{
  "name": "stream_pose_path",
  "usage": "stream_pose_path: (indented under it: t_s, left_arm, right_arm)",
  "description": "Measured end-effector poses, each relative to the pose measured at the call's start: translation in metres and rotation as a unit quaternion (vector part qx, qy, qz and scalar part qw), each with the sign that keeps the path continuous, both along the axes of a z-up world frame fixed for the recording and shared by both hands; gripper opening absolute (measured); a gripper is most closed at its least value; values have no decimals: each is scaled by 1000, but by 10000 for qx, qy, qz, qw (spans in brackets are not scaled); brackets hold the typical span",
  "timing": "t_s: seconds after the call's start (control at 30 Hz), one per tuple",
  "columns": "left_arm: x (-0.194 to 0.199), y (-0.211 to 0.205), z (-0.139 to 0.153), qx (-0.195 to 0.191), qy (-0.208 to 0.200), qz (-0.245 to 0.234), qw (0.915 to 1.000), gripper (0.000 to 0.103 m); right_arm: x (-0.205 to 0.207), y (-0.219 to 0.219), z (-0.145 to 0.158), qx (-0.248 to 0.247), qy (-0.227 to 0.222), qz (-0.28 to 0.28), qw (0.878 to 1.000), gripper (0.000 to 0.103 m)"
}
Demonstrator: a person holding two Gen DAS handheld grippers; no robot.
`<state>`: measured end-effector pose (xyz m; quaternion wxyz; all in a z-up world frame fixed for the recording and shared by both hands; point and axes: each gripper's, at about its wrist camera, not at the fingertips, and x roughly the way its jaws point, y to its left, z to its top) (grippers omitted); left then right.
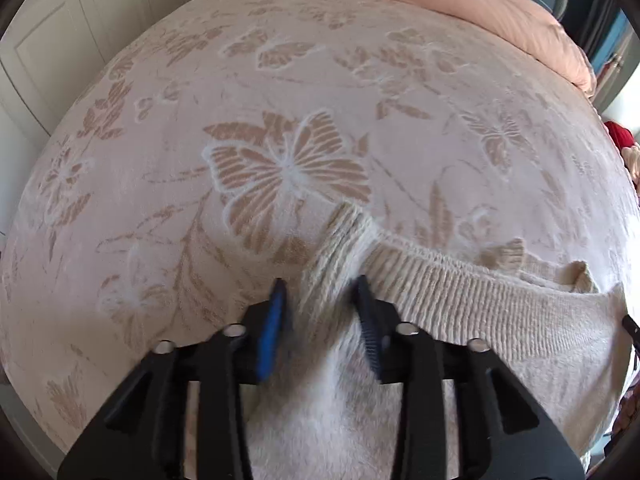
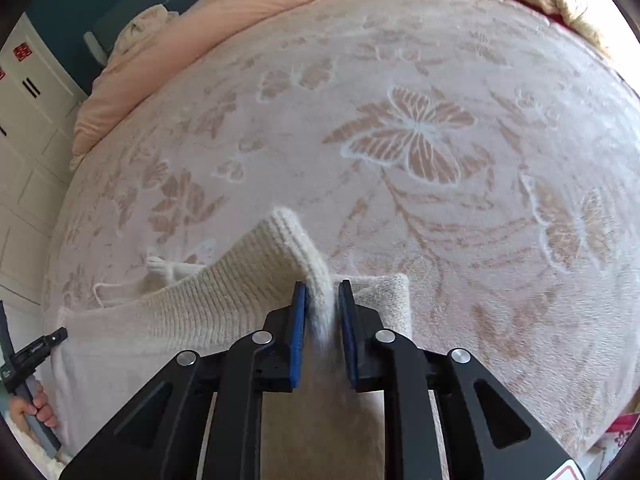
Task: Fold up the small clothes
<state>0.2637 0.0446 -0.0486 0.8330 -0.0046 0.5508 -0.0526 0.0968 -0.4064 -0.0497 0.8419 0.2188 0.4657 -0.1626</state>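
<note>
On the bed (image 1: pixel 168 184), whose butterfly-patterned blanket fills both views with a pink duvet (image 1: pixel 460 4) along its far edge, a cream knit garment (image 1: pixel 500 320) lies at the near side with its ribbed hem stretched left to right between the tongs. The left gripper (image 1: pixel 320 296) stands part open with a bunched ribbed corner between its blurred pads, seemingly not pinched, while the right gripper (image 2: pixel 322 296) is narrower, its pads close about the other corner, though I cannot tell if they press. The fold seems just laid or just starting; next, both need a firm pinch or a clean release.
</note>
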Motion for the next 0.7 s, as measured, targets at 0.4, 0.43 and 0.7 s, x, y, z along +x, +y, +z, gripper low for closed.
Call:
stream_pose_path:
  t_s: [0.4,0.43,0.7]
  left_arm:
    - [-137,-65,-8,-7,107,-381,9992,58]
    - [-141,-59,-11,121,37,-393,9991,58]
    - [-157,29,-10,128,-158,-68,9998,56]
  right_arm:
    - [-21,219,-21,465,144,2418,9691,17]
    - [-26,210,-24,394,161,2310,9720,16]
    - [-137,31,-30,539,225,229,9980,0]
